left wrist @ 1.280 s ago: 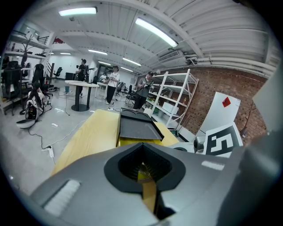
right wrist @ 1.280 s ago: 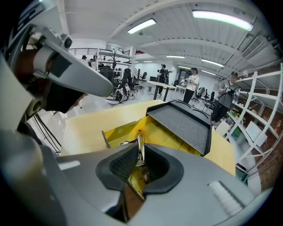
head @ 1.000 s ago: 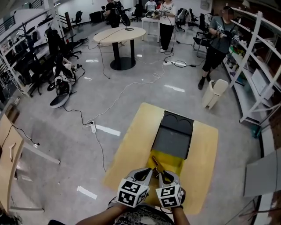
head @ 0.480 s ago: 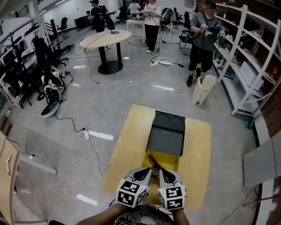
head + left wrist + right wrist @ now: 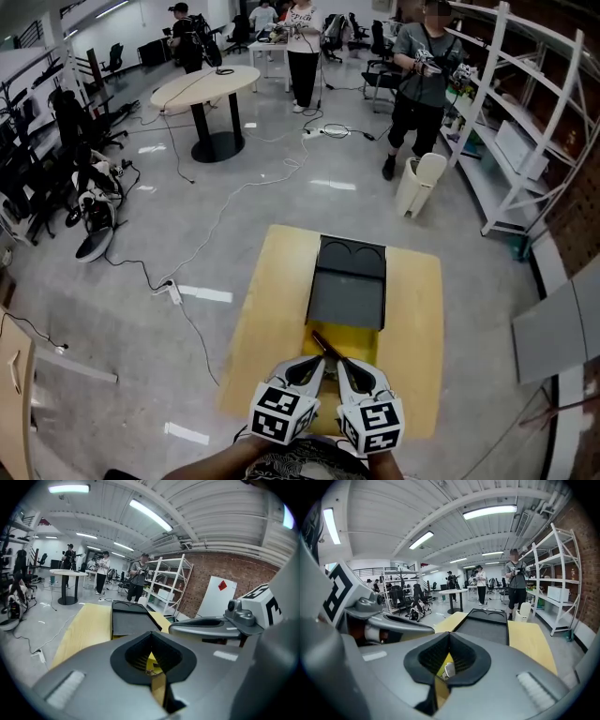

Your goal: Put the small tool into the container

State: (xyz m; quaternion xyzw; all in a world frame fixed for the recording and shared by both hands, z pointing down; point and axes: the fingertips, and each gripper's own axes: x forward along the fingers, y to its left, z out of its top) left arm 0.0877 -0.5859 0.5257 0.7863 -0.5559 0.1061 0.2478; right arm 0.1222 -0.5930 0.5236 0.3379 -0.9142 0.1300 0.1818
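Left gripper (image 5: 317, 364), right gripper (image 5: 343, 366): jaws pressed together, tips unmoved over open yellow plastic container (image 5: 367, 341). Slim dark tool (image 5: 323, 343) juts between them, seemingly not yet released.

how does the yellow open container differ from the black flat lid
The yellow open container is bright and sits nearer the camera; the black flat lid is dark and lies beyond it. The lid shows in full; the container's near part is hidden. Both rest on the pale wooden table.

I see the small tool (image 5: 325, 344) — slim, dark, lying slantwise — over the open yellow container (image 5: 364, 339); its dark lid (image 5: 347, 281) lies flat beyond the tool.
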